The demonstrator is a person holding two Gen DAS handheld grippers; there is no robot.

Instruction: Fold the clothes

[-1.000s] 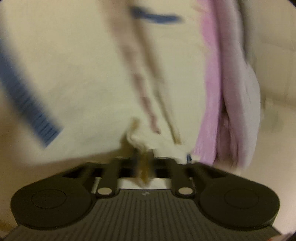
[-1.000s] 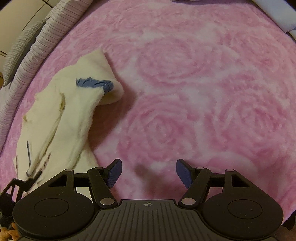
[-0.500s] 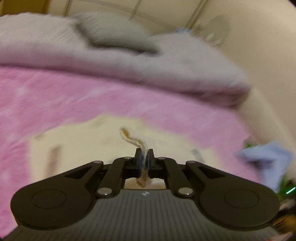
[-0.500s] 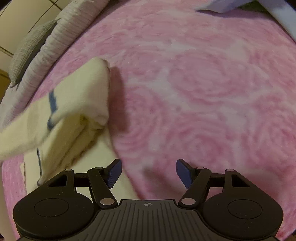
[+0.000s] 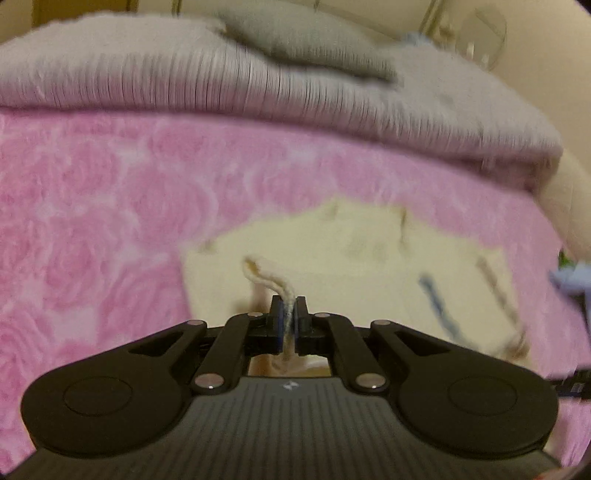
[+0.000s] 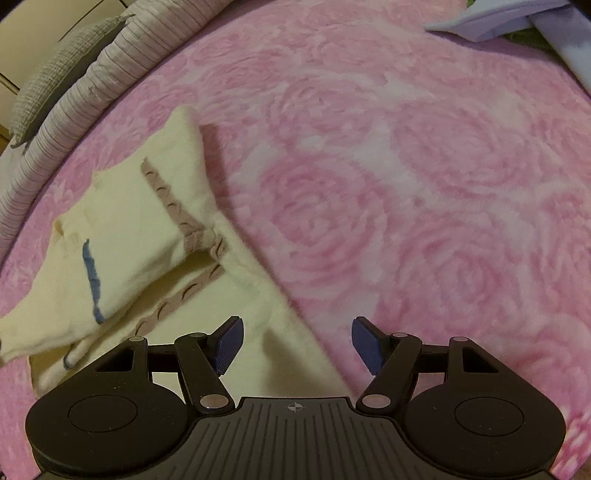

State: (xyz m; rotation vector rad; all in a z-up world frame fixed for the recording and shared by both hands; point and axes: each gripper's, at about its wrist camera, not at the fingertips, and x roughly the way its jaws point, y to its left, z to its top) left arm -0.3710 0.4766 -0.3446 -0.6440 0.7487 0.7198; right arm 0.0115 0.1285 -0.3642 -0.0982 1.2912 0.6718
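My left gripper [image 5: 289,314] pinches the cream garment's [image 6: 147,236] edge; my right gripper [image 6: 297,341] hangs open.

Garment lies on the pink blanket [image 6: 406,166] at nine o'clock; striped bedding [image 5: 184,77] at twelve, blue cloth [image 6: 498,18] at one.

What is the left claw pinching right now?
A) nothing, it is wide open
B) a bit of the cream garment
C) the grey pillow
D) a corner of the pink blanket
B: the left claw is closed on a thin cream edge of the garment, which lies on the pink blanket; the grey pillow sits far behind, untouched.
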